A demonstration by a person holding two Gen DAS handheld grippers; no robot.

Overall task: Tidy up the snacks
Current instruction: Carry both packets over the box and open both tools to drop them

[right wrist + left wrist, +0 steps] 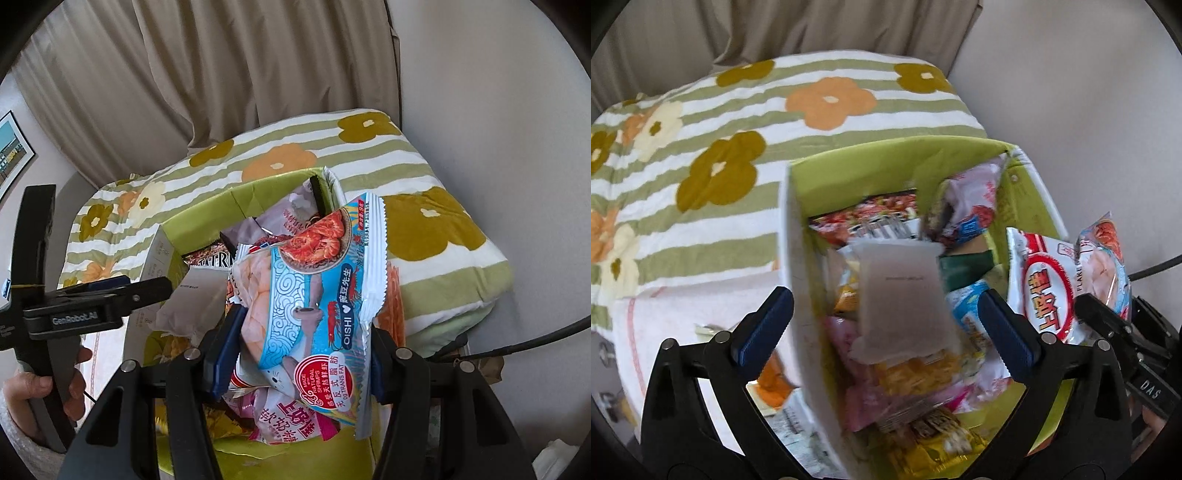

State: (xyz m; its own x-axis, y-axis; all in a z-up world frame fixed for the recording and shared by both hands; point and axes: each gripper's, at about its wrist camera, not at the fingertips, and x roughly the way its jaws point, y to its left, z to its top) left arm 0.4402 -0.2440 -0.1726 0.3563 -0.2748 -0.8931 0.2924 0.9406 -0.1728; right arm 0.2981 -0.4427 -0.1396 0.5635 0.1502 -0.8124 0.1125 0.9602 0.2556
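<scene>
A green box (886, 162) full of snack packets stands on a flowered blanket; it also shows in the right wrist view (207, 218). My left gripper (886, 321) is open above the box, its jaws wide apart. A blurred pale sachet (905, 295) is in the air between them, touching neither finger, over the pile; it also shows in the right wrist view (192, 302). My right gripper (299, 354) is shut on a blue Oishi shrimp cracker bag (314, 295) with a white and red packet (1041, 288) against it, held over the box's right side.
The striped green and white blanket with flowers (746, 122) covers the surface left of and behind the box. Beige curtains (221, 74) and a pale wall (498, 110) stand behind. More packets (775, 384) lie outside the box's left wall. A black cable (535, 339) runs at right.
</scene>
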